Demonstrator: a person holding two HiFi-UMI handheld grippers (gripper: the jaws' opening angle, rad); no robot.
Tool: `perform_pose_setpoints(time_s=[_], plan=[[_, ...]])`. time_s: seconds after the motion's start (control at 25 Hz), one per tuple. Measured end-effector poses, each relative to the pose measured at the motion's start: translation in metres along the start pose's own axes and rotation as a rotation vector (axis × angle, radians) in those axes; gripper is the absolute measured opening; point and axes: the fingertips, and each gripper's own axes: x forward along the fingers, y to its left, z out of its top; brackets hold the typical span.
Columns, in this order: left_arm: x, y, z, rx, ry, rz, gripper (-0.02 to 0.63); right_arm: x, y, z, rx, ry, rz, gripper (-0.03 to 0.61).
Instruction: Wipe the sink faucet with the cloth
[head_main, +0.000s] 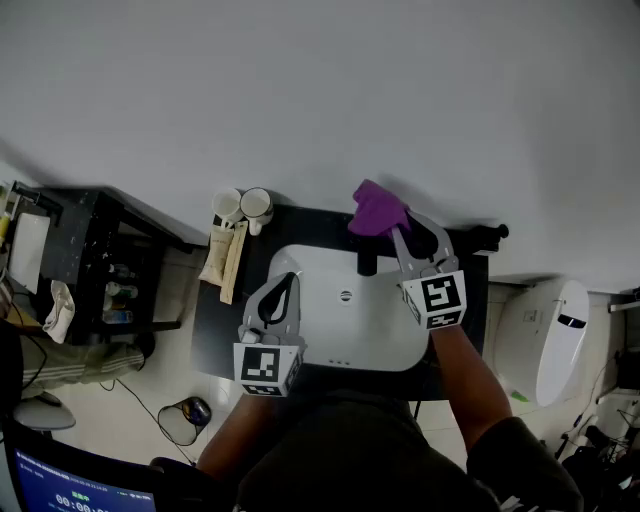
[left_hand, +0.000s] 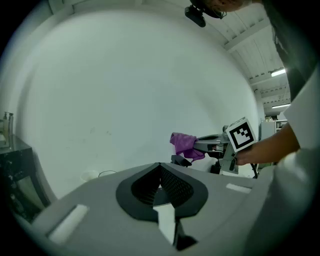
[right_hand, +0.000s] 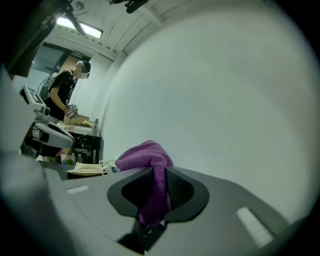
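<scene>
Purple cloth (head_main: 378, 210) is bunched up in my right gripper (head_main: 403, 232), jaws clamped on it with a tail hanging down between them. It's right over the dark faucet (head_main: 367, 263) at the sink's (head_main: 335, 340) back edge, white wall (head_main: 400, 100) close behind. Can't tell if it's touching the faucet. Plenty of open basin in front. My left gripper (head_main: 284, 292) hovers over the sink's left rim, jaws closed on nothing.

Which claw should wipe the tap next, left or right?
Right. The right claw pinches the purple cloth right by the black faucet; the left claw is shut and empty, farther back.
</scene>
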Motion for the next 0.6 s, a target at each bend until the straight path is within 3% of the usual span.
perform_pose_setpoints(time_s=[0.24, 0.6], plan=[[-0.001, -0.001, 0.000, -0.013, 0.003, 0.004, 0.017, 0.035, 0.007, 0.008, -0.109, 0.082, 0.084, 0.075], [-0.001, 0.002, -0.007, -0.013, 0.013, 0.011, 0.017, 0.063, 0.023, -0.027, -0.147, 0.266, 0.229, 0.066]])
